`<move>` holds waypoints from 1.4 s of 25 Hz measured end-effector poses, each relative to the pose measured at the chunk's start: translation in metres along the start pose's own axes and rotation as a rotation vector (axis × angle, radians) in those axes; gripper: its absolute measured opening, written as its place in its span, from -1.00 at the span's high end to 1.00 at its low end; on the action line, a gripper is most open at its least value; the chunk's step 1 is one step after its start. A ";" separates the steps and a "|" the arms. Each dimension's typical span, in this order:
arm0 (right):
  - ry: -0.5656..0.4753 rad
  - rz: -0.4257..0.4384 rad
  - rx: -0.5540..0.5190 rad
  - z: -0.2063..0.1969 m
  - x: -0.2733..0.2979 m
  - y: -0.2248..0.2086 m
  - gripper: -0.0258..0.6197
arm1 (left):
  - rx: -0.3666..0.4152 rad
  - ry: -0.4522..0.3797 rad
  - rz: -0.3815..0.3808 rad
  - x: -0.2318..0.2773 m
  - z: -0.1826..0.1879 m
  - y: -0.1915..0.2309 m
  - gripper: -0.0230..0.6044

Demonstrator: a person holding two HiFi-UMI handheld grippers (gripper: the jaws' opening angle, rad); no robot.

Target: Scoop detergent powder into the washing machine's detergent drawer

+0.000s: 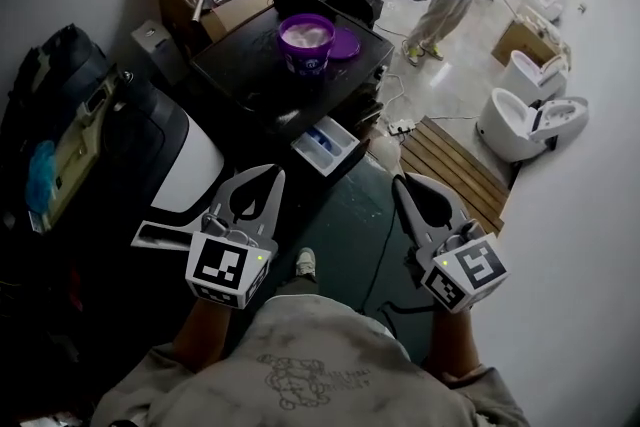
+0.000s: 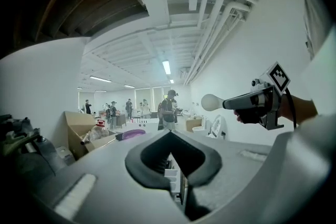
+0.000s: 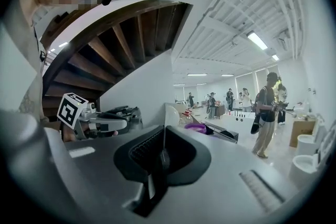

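Scooping not begun | detergent drawer (image 1: 325, 147) open mid-frame, powder tub (image 1: 306, 40) uncapped above | left gripper (image 1: 258, 183), right gripper (image 1: 408, 187) both closed, empty

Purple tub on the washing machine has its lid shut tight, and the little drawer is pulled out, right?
Not quite. The purple tub is open: its lid lies beside it on the washing machine, and pale powder shows inside. The head view shows this. The drawer is pulled out, as you said.
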State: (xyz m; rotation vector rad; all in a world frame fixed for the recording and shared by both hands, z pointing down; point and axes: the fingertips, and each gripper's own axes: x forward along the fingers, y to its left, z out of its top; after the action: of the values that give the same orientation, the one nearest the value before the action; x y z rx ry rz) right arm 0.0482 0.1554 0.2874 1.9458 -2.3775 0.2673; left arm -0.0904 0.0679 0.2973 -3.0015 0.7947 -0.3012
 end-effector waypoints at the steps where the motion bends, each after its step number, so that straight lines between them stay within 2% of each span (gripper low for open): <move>1: 0.010 -0.001 -0.003 0.001 0.013 -0.005 0.81 | 0.002 0.002 -0.007 0.009 0.000 0.009 0.93; 6: 0.047 -0.030 0.032 -0.009 0.064 -0.030 0.81 | 0.014 0.011 -0.042 0.045 -0.001 0.046 0.93; 10: 0.057 -0.044 0.011 0.006 0.096 -0.036 0.81 | 0.017 0.014 -0.052 0.062 -0.004 0.070 0.93; 19: 0.102 -0.049 0.007 0.000 0.122 -0.054 0.81 | -0.011 0.005 -0.052 0.088 -0.007 0.092 0.93; 27: 0.120 -0.004 0.003 -0.005 0.149 -0.092 0.81 | -0.028 0.023 0.008 0.119 -0.010 0.107 0.93; 35: 0.167 0.113 -0.022 -0.001 0.196 -0.153 0.81 | -0.053 0.057 0.106 0.179 -0.007 0.119 0.93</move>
State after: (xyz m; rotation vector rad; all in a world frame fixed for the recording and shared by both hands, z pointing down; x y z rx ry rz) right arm 0.1575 -0.0626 0.3332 1.7094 -2.3741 0.3911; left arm 0.0024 -0.1229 0.3280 -2.9972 0.9781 -0.3699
